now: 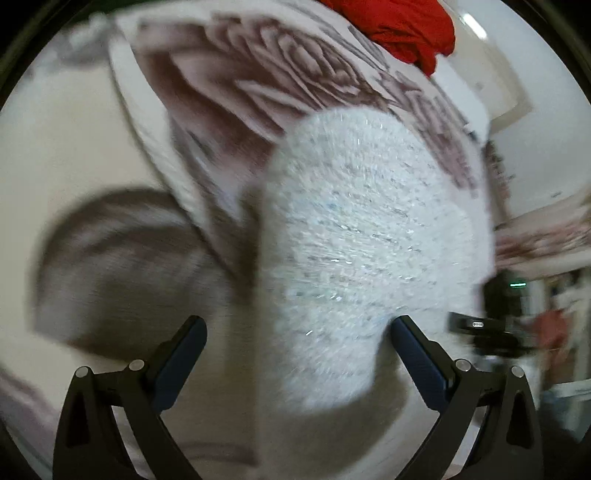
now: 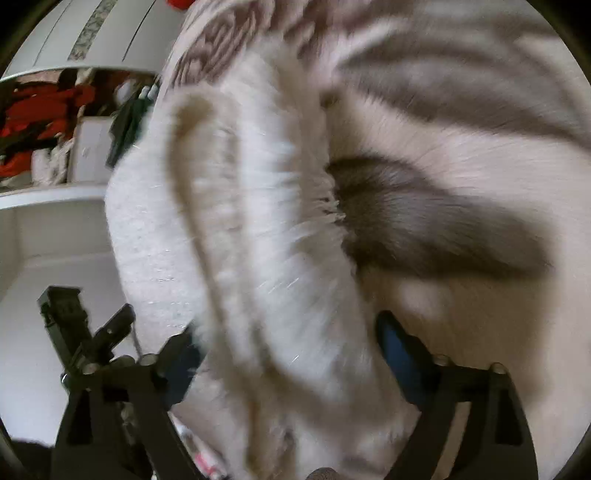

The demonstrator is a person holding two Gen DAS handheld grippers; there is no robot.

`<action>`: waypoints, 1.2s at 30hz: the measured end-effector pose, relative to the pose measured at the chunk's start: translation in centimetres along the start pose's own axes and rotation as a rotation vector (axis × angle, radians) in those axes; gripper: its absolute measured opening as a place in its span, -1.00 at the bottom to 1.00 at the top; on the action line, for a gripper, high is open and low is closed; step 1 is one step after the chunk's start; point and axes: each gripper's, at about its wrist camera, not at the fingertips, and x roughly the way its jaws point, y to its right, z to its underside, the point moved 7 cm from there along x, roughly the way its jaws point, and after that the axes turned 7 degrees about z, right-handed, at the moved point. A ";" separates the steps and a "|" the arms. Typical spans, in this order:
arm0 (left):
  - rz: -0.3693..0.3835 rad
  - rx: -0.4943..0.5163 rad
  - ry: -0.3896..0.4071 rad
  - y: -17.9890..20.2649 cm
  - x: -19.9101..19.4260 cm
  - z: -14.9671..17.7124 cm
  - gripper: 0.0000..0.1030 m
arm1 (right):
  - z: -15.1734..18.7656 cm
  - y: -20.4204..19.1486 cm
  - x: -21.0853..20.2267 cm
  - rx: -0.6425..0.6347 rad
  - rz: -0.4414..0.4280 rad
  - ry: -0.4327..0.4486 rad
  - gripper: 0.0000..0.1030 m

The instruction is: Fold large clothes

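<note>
Here, one white fuzzy garment between two parted grippers' fingers.

The bed cover, pale with a brown floral print, carries a white fuzzy garment. A red cloth lies beyond the garment.

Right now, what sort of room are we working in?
Probably a bedroom or laundry corner at home: a floral bedspread under a fuzzy white sweater, red clothes heaped behind, and a white shelf stuffed with clothing.
</note>
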 end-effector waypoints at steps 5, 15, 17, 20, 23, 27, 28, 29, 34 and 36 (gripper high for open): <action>0.172 -0.015 -0.002 0.9 2.2 -1.6 0.70 | -0.8 1.8 3.0 0.040 -0.277 -0.164 0.98; 0.183 0.099 -0.001 3.9 0.0 -5.3 0.21 | 0.3 -0.5 0.6 0.037 -0.273 -0.029 0.14; 0.194 0.139 -0.014 5.4 -0.5 -6.8 0.21 | 1.1 -0.7 -1.1 0.060 -0.286 0.014 0.09; 0.210 0.204 -0.036 7.8 -0.8 -9.3 0.21 | 1.3 -0.8 -3.3 0.104 -0.321 0.069 0.08; 0.246 0.258 -0.058 10.6 0.4 -13.4 0.21 | 0.5 -0.2 -6.5 0.120 -0.336 0.128 0.08; 0.272 0.340 -0.071 14.3 3.2 -19.6 0.21 | -3.7 1.1 -11.2 0.153 -0.329 0.226 0.08; 0.281 0.355 -0.075 15.3 4.5 -21.8 0.21 | -4.9 1.4 -12.0 0.156 -0.323 0.245 0.08; 0.287 0.369 -0.080 16.1 5.4 -23.4 0.21 | -6.7 1.9 -13.0 0.158 -0.314 0.271 0.08; 0.300 0.406 -0.106 18.6 10.6 -31.0 0.21 | -14.7 4.8 -15.7 0.199 -0.300 0.350 0.08; 0.300 0.409 -0.114 18.6 12.0 -32.6 0.21 | -18.4 6.5 -16.2 0.211 -0.289 0.369 0.08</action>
